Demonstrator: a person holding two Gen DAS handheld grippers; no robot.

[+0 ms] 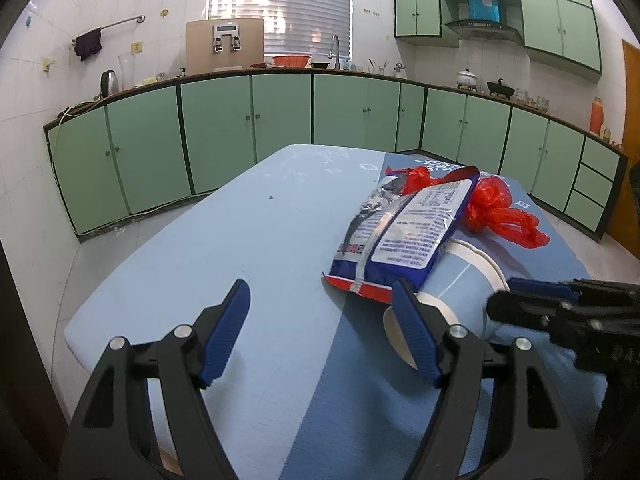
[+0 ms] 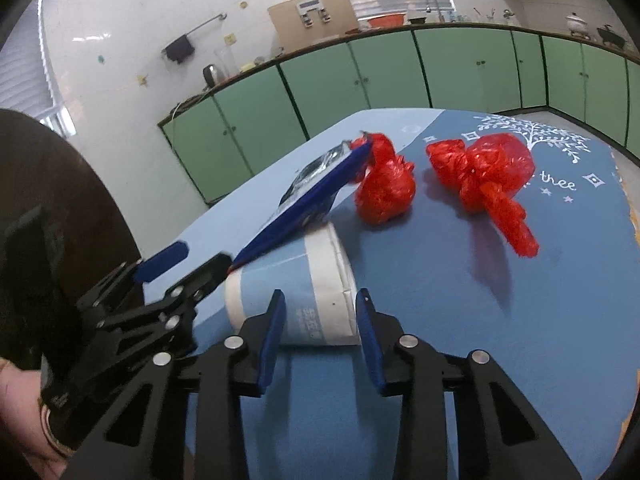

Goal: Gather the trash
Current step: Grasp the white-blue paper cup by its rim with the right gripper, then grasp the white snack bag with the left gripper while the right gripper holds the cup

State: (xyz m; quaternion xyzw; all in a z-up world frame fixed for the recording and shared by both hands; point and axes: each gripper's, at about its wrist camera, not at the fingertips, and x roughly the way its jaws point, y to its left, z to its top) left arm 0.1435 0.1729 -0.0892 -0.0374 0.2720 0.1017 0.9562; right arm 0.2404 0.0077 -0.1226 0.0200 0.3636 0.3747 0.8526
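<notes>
A blue-and-white paper cup (image 2: 304,292) lies on its side on the blue tablecloth (image 2: 520,320). A blue snack wrapper (image 1: 404,232) leans on top of the cup (image 1: 460,292); it also shows in the right wrist view (image 2: 308,200). Two knotted red plastic bags (image 2: 384,188) (image 2: 484,172) lie beyond; one red bag (image 1: 496,208) shows in the left wrist view. My right gripper (image 2: 320,332) is open, its fingers on either side of the cup's wide end. My left gripper (image 1: 324,328) is open and empty, just left of the cup; it also shows in the right wrist view (image 2: 192,260).
The table (image 1: 240,240) stands in a kitchen with green cabinets (image 1: 248,120) along the far walls. The table's left half holds light-blue cloth. A person's hand (image 2: 24,420) holds the left gripper at the lower left.
</notes>
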